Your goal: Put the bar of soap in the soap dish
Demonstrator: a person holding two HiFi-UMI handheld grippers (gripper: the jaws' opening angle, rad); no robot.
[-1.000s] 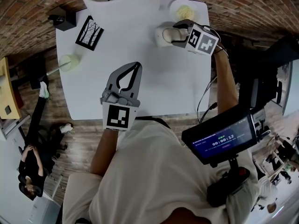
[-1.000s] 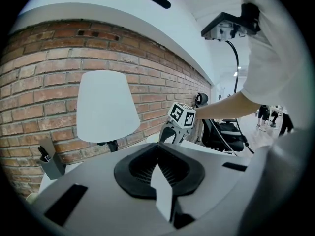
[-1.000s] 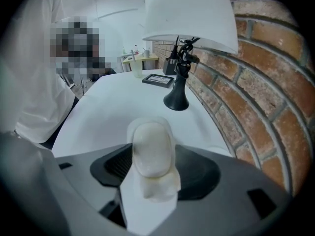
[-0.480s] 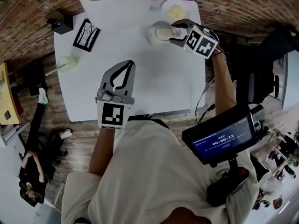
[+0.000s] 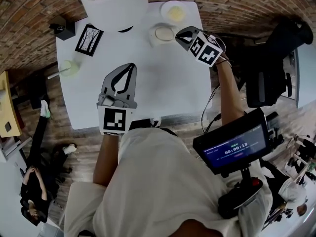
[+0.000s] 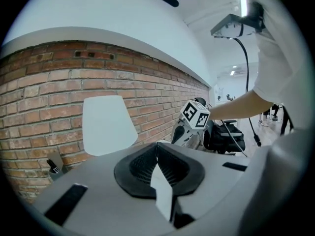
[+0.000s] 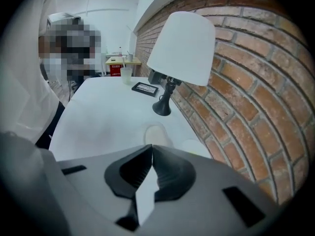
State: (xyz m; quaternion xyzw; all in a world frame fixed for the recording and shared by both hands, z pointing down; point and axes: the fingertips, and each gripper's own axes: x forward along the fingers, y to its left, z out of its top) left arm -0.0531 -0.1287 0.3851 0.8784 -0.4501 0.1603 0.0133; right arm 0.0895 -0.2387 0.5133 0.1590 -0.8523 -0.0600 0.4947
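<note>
A pale oval bar of soap (image 5: pixel 163 32) lies in the white soap dish (image 5: pixel 153 38) at the table's far side, by the lamp. In the right gripper view the soap (image 7: pixel 156 133) shows just beyond the jaws. My right gripper (image 5: pixel 178 35) hovers to the right of the dish, clear of it. Its jaws have just been closing and now stand shut with nothing between them. My left gripper (image 5: pixel 131 66) hangs over the middle of the white table (image 5: pixel 163 83), shut and empty, as the left gripper view (image 6: pixel 157 145) also shows.
A white lamp shade (image 5: pixel 112 5) stands at the back, its black base (image 7: pixel 162 107) near the soap. A round white dish (image 5: pixel 174 11) with something yellowish sits behind the soap dish. On the left side are a black-and-white picture (image 5: pixel 89 39), a pale cup (image 5: pixel 69 67) and a black object (image 5: pixel 61 26). A brick wall (image 7: pixel 236 97) borders the table.
The right gripper was open around the soap at the dish; it has lifted off to the right and shut empty, leaving the soap in the dish. The left gripper rose slightly.
</note>
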